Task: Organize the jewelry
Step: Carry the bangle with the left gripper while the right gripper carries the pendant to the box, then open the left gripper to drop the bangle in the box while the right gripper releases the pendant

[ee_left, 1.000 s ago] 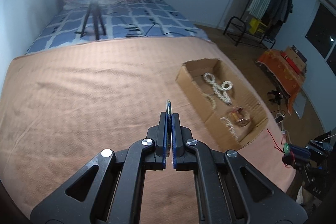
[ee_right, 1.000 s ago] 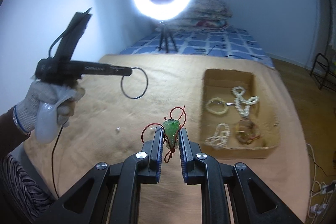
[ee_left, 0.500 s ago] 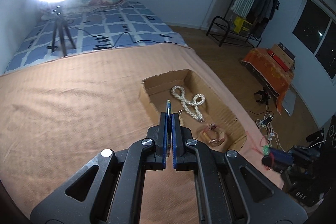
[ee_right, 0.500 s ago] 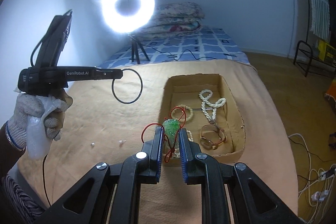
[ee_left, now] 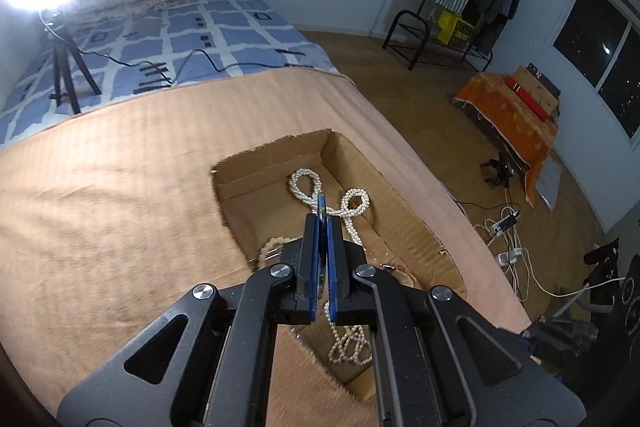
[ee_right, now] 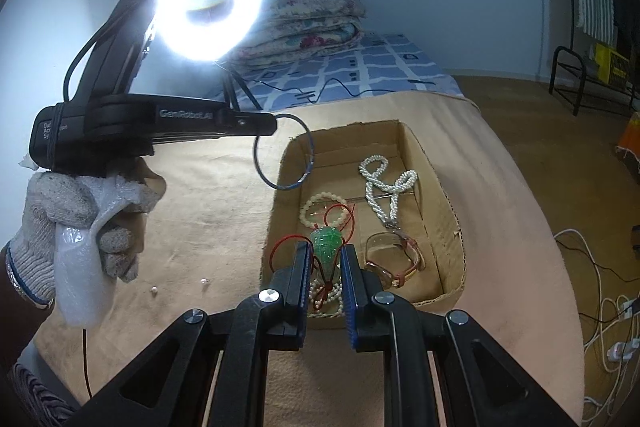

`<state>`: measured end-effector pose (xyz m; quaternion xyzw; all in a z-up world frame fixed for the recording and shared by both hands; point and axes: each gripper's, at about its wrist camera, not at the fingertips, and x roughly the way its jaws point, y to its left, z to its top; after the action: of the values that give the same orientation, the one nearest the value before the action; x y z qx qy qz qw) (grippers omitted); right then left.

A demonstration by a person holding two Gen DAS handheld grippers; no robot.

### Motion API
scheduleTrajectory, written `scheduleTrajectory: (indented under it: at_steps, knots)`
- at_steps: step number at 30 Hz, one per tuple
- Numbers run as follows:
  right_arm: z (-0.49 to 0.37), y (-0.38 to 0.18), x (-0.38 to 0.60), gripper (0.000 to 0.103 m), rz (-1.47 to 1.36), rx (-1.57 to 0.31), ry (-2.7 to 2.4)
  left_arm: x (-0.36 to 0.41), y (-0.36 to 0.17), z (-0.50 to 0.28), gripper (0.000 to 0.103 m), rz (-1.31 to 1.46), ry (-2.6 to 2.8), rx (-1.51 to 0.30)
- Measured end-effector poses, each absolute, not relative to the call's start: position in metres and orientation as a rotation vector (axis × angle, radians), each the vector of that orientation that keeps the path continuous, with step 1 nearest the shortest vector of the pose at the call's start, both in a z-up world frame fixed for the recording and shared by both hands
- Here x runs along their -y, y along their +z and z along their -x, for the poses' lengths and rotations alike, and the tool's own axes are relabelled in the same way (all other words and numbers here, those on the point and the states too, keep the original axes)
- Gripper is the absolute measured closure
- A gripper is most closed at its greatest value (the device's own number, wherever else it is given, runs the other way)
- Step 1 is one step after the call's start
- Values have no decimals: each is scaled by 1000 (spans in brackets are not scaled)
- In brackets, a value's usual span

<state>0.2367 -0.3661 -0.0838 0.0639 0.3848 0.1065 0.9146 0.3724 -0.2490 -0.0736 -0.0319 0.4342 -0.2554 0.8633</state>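
Observation:
My left gripper [ee_left: 322,223] is shut on a thin dark bangle [ee_left: 321,203], seen edge-on here; in the right wrist view the bangle [ee_right: 310,151] hangs from it over the left rim of the cardboard box [ee_right: 448,195]. My right gripper [ee_right: 325,257] is shut on a green pendant [ee_right: 326,247] with a red cord, held over the box's near left corner. The box [ee_left: 404,203] holds a pearl necklace [ee_left: 348,207], a bead bracelet [ee_right: 320,213], a pink bangle [ee_right: 394,259] and another pearl strand [ee_left: 348,343].
The box sits on a tan blanket [ee_left: 120,211] over a bed. Two small loose pearls [ee_right: 205,282] lie on the blanket left of the box. A ring light on a tripod [ee_right: 210,13] stands behind. The bed's right edge drops to a floor with cables [ee_left: 508,227].
Both grippers have moved toward the box; the bangle now hangs over its left rim and the pendant is over its near corner.

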Motion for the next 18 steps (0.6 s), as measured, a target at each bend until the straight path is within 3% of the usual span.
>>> scheduleTrajectory:
  at_steps: [18]
  knots:
    - [-249,-108,362,90,-107,-857,199,297,-119,-386,102,-4,-552,-1005]
